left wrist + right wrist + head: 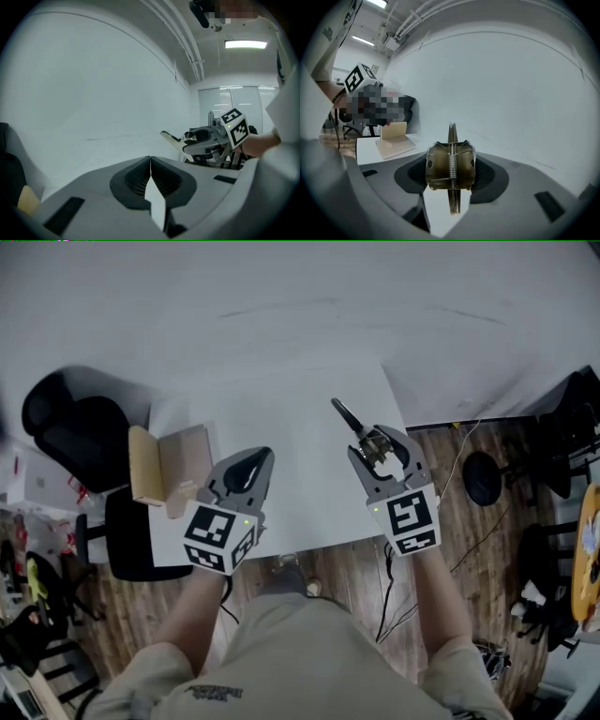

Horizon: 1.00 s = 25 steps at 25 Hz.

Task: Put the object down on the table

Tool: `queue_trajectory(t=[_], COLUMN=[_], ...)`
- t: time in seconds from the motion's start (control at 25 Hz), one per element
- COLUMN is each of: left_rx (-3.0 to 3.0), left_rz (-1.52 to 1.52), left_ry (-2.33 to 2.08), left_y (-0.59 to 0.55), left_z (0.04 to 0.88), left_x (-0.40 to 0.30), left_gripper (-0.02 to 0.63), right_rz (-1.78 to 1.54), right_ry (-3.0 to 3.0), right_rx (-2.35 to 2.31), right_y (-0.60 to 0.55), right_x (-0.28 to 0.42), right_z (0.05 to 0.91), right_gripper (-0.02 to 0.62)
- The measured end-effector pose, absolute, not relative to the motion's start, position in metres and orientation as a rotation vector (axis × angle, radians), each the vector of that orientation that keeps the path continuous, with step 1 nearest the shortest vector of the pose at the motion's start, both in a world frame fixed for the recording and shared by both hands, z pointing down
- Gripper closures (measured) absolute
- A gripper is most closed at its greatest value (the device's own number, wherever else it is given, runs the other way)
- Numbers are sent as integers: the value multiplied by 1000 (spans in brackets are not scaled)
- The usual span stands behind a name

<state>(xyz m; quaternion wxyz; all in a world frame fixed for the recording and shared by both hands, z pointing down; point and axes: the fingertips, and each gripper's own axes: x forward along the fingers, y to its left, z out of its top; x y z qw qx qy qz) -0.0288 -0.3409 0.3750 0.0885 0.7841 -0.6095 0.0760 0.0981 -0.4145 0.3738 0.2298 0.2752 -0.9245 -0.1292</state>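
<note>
Clip (pixel 450 163), brownish and spring-loaded, sits clamped between the jaws of the right gripper (pixel 382 451); the pads press on its two sides and its thin arm points away toward the far side of the table (pixel 300 418). In the head view the gripper hangs over the right part of the white tabletop, close to the near edge; the clip appears to be held clear of the surface, though how high it is cannot be judged.

The left gripper (pixel 150 161) has its jaws closed together with nothing between them; it hovers over the near left part of the table, just right of an open cardboard box (pixel 176 465) that rests at the table's left edge; a black chair (pixel 75 427) stands further left, off the table.

As for progress, the clip is in hand and already above the table, so the carrying part looks done; the putting down itself is not yet done, since the jaws are on the clip and it does not rest on the surface. What is left, by this reading, is to lower it onto the bare white area ahead, part the jaws and draw the gripper away.
</note>
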Motion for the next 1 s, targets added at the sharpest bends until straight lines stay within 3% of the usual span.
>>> queue_trajectory(t=[0.52,1.0], left_rx=[2231,2149], left_rz=[265,260], left_ry=[-1794,-1753], left_y=[-405,-445], left_z=[431,487], left_x=[-114,-152], left_gripper=[584,584], right_rz=[-389,-420], right_ry=[-2431,-2341], right_rx=[615,455], right_y=[-490,-533], right_x=[5,-60], right_z=[434,517], right_gripper=[368,368])
